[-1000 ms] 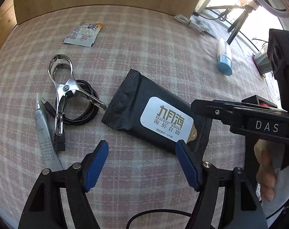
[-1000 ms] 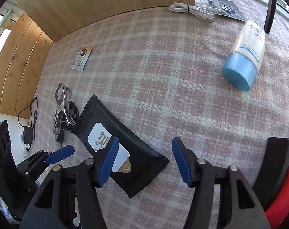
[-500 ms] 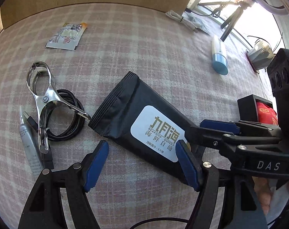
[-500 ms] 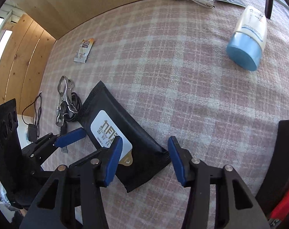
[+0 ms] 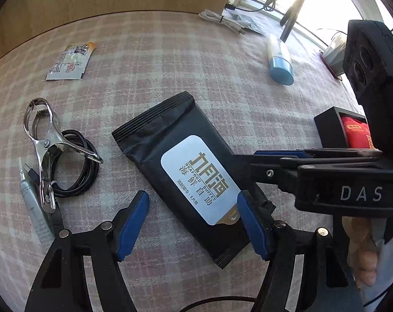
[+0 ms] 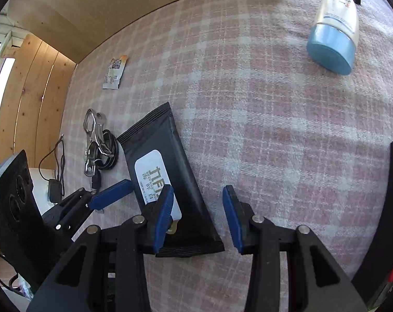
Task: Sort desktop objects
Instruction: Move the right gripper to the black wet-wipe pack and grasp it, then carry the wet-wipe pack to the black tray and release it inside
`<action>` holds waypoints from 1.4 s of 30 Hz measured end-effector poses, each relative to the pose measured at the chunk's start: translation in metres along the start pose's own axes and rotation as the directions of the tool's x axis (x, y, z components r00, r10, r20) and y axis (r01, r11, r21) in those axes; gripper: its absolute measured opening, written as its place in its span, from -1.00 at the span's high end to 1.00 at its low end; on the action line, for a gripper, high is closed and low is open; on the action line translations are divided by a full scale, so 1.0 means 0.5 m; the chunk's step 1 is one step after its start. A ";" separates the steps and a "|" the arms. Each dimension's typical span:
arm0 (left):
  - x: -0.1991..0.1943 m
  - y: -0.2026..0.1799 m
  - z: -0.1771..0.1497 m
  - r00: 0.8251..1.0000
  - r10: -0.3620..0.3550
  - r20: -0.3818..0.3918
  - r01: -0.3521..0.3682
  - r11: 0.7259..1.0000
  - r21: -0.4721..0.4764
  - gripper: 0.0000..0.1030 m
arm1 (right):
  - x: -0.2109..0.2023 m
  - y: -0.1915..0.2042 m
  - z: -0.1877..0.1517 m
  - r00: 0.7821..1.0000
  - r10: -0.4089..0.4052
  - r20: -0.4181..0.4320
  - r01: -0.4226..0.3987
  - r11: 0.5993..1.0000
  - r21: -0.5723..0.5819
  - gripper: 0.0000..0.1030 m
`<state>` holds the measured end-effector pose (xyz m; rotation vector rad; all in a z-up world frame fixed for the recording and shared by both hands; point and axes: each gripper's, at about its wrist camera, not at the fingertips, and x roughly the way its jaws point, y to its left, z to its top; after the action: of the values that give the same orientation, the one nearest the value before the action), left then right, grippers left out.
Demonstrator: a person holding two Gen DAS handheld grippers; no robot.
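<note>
between the blue pads of the left hand-held gripper (image 5: pixel 192 225), whose jaws stand wide and are easing inward without touching it, lies the near end of a flat black wet-wipe pack with a white label (image 5: pixel 194 171), flat on the pink-and-white checked counter (image 5: pixel 170 72). the right hand-held gripper (image 6: pixel 199 217) straddles the pack's near right corner, its jaws half open and closing, pads not yet pressing. left of the pack sit a shiny metal spring clamp (image 5: pixel 44 145) on a coiled black cable (image 5: pixel 75 163) and a small grey tube (image 5: pixel 34 208). farther off lie a torn foil sachet (image 5: pixel 70 61), a white bottle with a blue cap (image 5: pixel 279 61) and a white cable (image 5: pixel 222 20).
</note>
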<state>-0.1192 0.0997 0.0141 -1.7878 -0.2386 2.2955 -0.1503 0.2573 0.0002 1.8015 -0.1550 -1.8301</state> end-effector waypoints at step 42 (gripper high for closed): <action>-0.096 -0.516 -0.006 0.956 -0.282 -0.081 0.289 0.853 0.434 -0.33 | -0.385 -0.213 -0.225 0.943 -0.053 0.330 -0.055 0.950 0.309 0.40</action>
<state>-0.0860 0.3348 0.1259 -1.4284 0.0241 1.9315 -0.0877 0.4683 0.1119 1.6675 -0.6080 -2.1997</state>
